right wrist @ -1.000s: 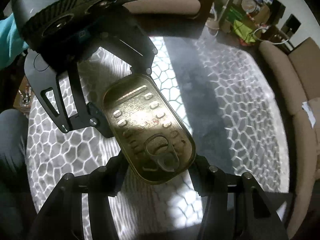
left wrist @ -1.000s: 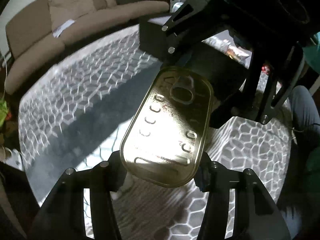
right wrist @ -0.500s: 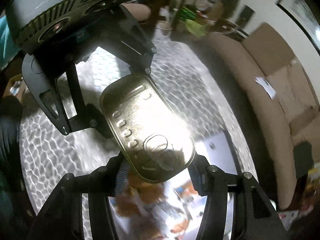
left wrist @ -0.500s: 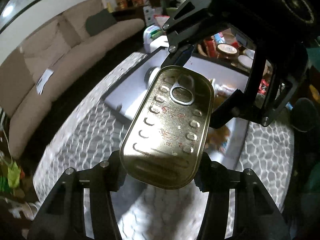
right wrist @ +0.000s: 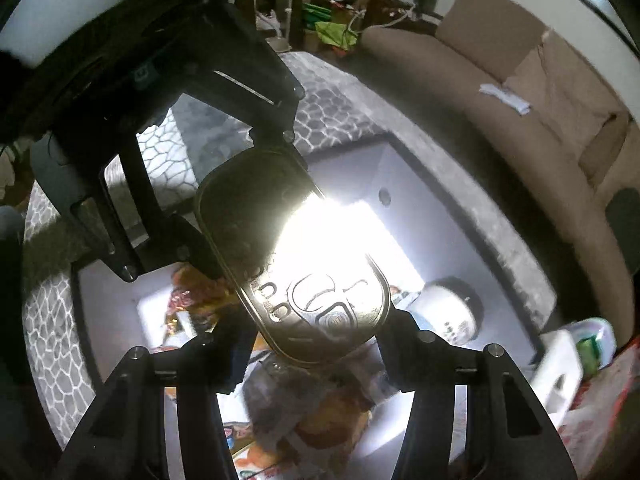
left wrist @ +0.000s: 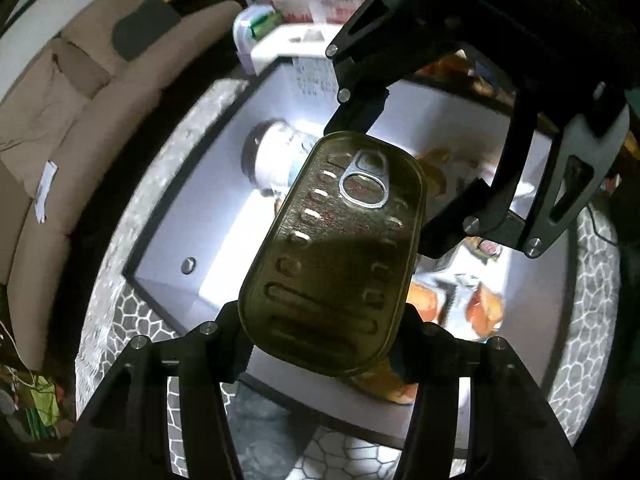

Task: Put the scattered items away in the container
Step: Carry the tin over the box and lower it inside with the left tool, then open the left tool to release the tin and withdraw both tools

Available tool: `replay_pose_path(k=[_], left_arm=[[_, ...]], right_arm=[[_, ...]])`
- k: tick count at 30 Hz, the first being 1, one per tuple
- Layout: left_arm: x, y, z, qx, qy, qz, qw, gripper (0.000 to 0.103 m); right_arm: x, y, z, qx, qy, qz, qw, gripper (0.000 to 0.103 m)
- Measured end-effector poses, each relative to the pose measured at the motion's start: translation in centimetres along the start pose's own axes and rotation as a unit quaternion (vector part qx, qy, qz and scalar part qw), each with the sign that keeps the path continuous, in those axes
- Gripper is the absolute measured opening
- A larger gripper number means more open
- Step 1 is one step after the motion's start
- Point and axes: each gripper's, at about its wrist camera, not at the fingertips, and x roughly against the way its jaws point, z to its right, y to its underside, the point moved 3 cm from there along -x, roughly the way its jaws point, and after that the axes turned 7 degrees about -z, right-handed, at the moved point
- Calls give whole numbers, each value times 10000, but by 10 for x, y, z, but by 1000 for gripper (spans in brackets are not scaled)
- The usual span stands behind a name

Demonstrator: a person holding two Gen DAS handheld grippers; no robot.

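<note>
Tin (left wrist: 332, 256), flat, oblong, gold-coloured, with a pull ring toward its far end, sits clamped between the fingers (left wrist: 224, 344) of the left gripper (left wrist: 320, 340) in the left wrist view; the near end of the tin is pinched from both sides. Beyond the fingers, the right gripper (left wrist: 416, 184) clamps the far end of the same tin. Below and past the fingers lies the white container (left wrist: 172, 268), open-topped, on a patterned rug (left wrist: 116, 320). Inside it: a white jar (left wrist: 276, 160) on its side beyond the tin, and snack packets (left wrist: 480, 304) to the right of the fingers.

Right wrist view: right gripper (right wrist: 316, 344) grips the tin (right wrist: 280, 248) at the ring end, fingers (right wrist: 404, 340) pressed on both edges. Strong glare washes out the tin's middle. Left gripper (right wrist: 244, 204) holds the far end. Container (right wrist: 400, 168) lies under the fingers, jar (right wrist: 448, 308) just right of them, packets (right wrist: 192, 292) to the left and below. A beige sofa (right wrist: 520, 92) stands beyond.
</note>
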Motion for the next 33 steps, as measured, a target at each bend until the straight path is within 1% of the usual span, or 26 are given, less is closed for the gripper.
replay_pose_path(k=[6,9,13,14,16,20,23,25,29,32,33], left_arm=[[-33,8,-10,-116,-44,-501,9987,51],[-43,10,-13,-144,-68,-648,9978,50],[-60,7,-14,-152,-108,-854,9962,49],[-65,6,-15,-133,-120,-899,9958,49],[-72,7,-16,-171,-327,-987,9944,49],[-74,8,-18,-159,-401,-1076,9933,48],[-80,6,-16,-258,-597,-1216,9904,48],[-82,7,-17,-279,-664,-1282,9891,47],[-89,7,-13,-362,-956,-1463,9840,50],[-87,7,-10,-332,-1041,-1478,9830,52],[-84,7,-9,-302,-1158,-1402,9829,52]], right_arm=[[-32,-3,14,-146,-490,-35,9987,55],[-41,-3,20,-161,-611,-82,9980,55],[-55,0,30,-402,-795,-301,9956,55],[-58,2,30,-462,-794,-362,9951,54],[-63,2,34,-576,-749,-431,9946,53],[-65,4,41,-733,-748,-501,9932,51],[-65,8,45,-840,-669,-599,9924,48],[-65,10,45,-893,-615,-633,9921,48],[-57,13,43,-892,-605,-548,9927,47],[-52,18,42,-907,-516,-571,9929,47],[-48,20,41,-924,-487,-555,9930,47]])
